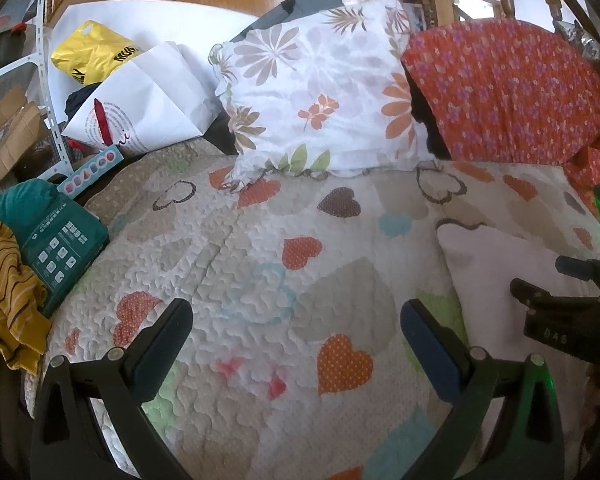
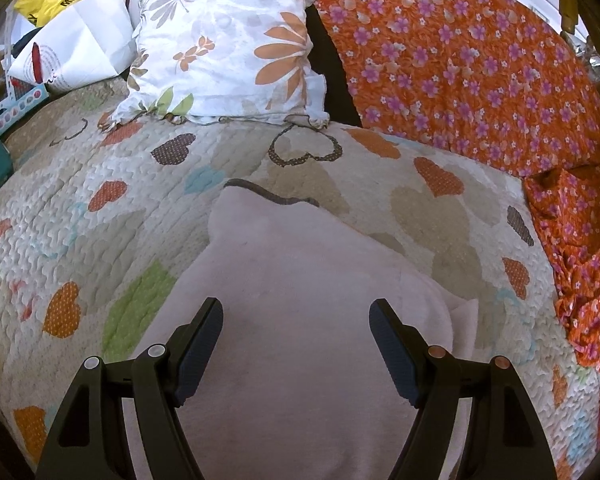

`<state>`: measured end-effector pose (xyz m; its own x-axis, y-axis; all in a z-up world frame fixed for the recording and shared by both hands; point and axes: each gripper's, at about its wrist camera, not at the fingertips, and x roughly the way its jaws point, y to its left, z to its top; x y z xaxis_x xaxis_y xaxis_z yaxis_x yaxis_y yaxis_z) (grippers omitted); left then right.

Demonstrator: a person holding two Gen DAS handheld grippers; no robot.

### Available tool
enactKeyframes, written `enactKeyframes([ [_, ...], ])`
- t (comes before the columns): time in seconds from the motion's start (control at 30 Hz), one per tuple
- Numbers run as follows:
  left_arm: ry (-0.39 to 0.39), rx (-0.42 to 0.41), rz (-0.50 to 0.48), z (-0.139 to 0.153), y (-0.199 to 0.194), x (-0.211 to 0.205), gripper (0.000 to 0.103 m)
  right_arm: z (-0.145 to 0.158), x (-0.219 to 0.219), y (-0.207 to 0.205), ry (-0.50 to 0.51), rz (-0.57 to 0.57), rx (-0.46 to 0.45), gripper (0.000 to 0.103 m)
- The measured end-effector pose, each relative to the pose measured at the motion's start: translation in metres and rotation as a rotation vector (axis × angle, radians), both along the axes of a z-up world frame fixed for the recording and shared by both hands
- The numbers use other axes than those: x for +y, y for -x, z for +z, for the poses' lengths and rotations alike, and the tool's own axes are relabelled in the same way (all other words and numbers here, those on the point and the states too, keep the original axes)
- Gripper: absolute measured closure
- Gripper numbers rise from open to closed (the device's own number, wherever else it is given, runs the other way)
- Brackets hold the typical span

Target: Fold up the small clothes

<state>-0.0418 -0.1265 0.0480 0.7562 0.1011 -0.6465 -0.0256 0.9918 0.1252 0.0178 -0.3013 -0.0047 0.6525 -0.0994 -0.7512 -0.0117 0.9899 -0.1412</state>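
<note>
1. The bed (image 1: 260,248) takes up pretty much everything, covered in a quilted spread with hearts in orange, brown, blue and green.
2. At the head, an orange floral cover (image 2: 460,72) is draped over the right side, with some of it spilling down onto the quilt at the far right.
3. Just left of that, a white flower-print pillow (image 1: 320,88) leans against the wooden headboard (image 1: 440,4), its bottom edge resting on the quilt.
4. The thing to fold is a pale pink garment (image 2: 300,300), lying flat on the quilt on the right half of the bed. It has a dark trim along its far edge.
5. The right gripper (image 2: 296,344) hangs right over the pink garment, jaws spread wide with nothing between them. Can't tell if the fingertips touch the cloth.
6. The left gripper (image 1: 296,332) is over bare quilt to the left of the garment, jaws also wide apart and holding nothing.
7. Over on the left edge there's clutter: a white paper bag (image 1: 140,96), a yellow plastic bag (image 1: 92,52) behind it, and a teal box (image 1: 60,240).
8. A mustard striped cloth (image 1: 8,288) is bunched up next to the teal box, well apart from the pink one.
</note>
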Motion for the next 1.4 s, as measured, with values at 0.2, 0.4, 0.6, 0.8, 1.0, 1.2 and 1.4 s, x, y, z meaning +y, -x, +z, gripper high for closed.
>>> enactKeyframes([
  [0.2, -0.010, 0.015, -0.005, -0.003, -0.001, -0.002, 0.000, 0.000, 0.000, 0.000, 0.000, 0.001, 0.001, 0.023],
  [0.4, -0.015, 0.024, -0.003, -0.005, -0.002, -0.003, 0.000, 0.000, 0.000, 0.000, 0.000, -0.001, 0.000, 0.023],
  [0.6, -0.026, 0.045, -0.005, -0.010, -0.003, -0.003, 0.000, -0.002, 0.000, 0.000, -0.002, 0.001, 0.004, 0.023],
  [0.8, -0.042, 0.059, -0.006, -0.013, -0.004, -0.004, 0.000, -0.002, 0.000, 0.000, 0.000, 0.003, 0.006, 0.023],
  [1.0, -0.056, 0.073, -0.012, -0.015, -0.005, -0.007, 0.000, -0.002, -0.001, 0.000, 0.001, 0.004, 0.007, 0.023],
  [1.2, -0.055, 0.074, -0.012, -0.016, -0.004, -0.008, 0.000, -0.002, -0.001, 0.000, 0.000, 0.004, 0.007, 0.023],
  [1.4, -0.056, 0.074, -0.010, -0.016, -0.004, -0.008, 0.000, 0.000, -0.002, 0.000, -0.002, 0.002, 0.002, 0.023],
])
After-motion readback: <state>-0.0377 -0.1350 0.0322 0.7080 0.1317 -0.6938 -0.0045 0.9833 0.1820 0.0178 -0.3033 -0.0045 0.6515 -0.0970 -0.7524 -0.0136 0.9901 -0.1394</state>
